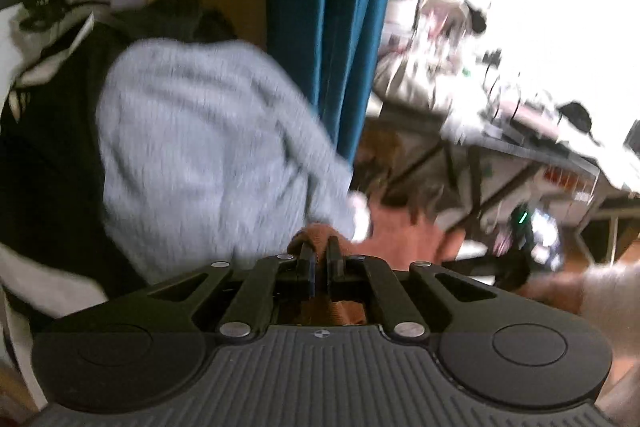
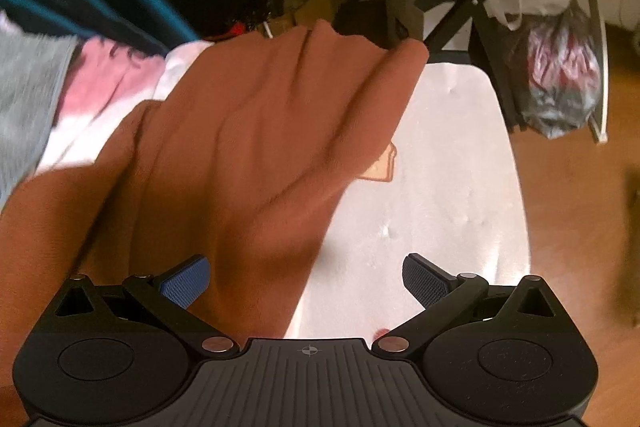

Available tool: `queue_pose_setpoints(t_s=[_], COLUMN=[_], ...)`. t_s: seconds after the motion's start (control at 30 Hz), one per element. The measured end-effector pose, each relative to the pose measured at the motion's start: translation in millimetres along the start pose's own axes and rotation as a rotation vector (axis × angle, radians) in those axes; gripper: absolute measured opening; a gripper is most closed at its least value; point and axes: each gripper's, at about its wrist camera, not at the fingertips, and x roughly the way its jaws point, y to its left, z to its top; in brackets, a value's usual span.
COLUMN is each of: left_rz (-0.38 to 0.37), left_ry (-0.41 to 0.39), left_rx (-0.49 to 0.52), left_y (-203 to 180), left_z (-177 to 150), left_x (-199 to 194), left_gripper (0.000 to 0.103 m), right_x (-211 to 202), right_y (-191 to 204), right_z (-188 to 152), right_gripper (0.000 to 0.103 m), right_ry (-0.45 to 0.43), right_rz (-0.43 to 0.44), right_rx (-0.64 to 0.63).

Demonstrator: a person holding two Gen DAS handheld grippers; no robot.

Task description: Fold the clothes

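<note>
White worktop (image 2: 460,187): rounded pale surface, right half bare, left half covered by cloth.

Rust-brown garment (image 2: 248,155): the piece in hand. Draped loosely across the left of the worktop, rumpled into long ridges, its far end hanging over the far edge. No clean fold line shows; judged unfolded, folding barely begun.

Grey knit garment (image 1: 208,147): bulky heap to the left of the brown one, unfolded, awaiting its turn.

Pink and white garment (image 2: 108,95): crumpled between the grey knit and the brown piece, likewise unfolded.

Small toast-shaped motif (image 2: 380,167): on the worktop, just at the brown garment's right edge.

Left gripper (image 1: 318,259): fingers closed on a bunch of the rust-brown garment, cloth showing between and behind them.

Right gripper (image 2: 304,283): fingers spread wide, holding nothing, poised over the garment's near right edge.

Remaining, by estimate: spread, fold and stack all three pieces.
</note>
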Motion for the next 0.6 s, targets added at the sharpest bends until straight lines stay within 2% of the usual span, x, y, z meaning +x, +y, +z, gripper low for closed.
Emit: queue_pose_setpoints(t_s=[0.03, 0.17, 0.27, 0.37, 0.47, 0.53, 0.6], left_rz=[-0.009, -0.012, 0.0, 0.028, 0.068, 0.115, 0.124], left_ry=[-0.022, -0.032, -0.058, -0.107, -0.095, -0.037, 0.033], left_rx=[0.001, -0.026, -0.051, -0.018, -0.032, -0.049, -0.042], left_y=[-3, 4, 11, 15, 31, 43, 50], left_z=[5, 19, 27, 34, 36, 29, 19], left_x=[2, 7, 5, -1, 6, 25, 43], left_gripper=[0.005, 0.005, 0.004, 0.001, 0.001, 0.001, 0.001], right_x=[2, 12, 23, 38, 48, 53, 57], right_y=[-2, -8, -6, -2, 10, 20, 29], right_z=[3, 14, 19, 23, 28, 31, 31], right_gripper=[0.102, 0.102, 0.102, 0.102, 0.102, 0.102, 0.102], right_ry=[0.003, 0.008, 0.006, 0.017, 0.006, -0.003, 0.001], right_rz=[0.017, 0.052, 0.05, 0.043, 0.052, 0.049, 0.03], right_rx=[0.028, 0.139, 0.159, 0.169, 0.171, 0.157, 0.144])
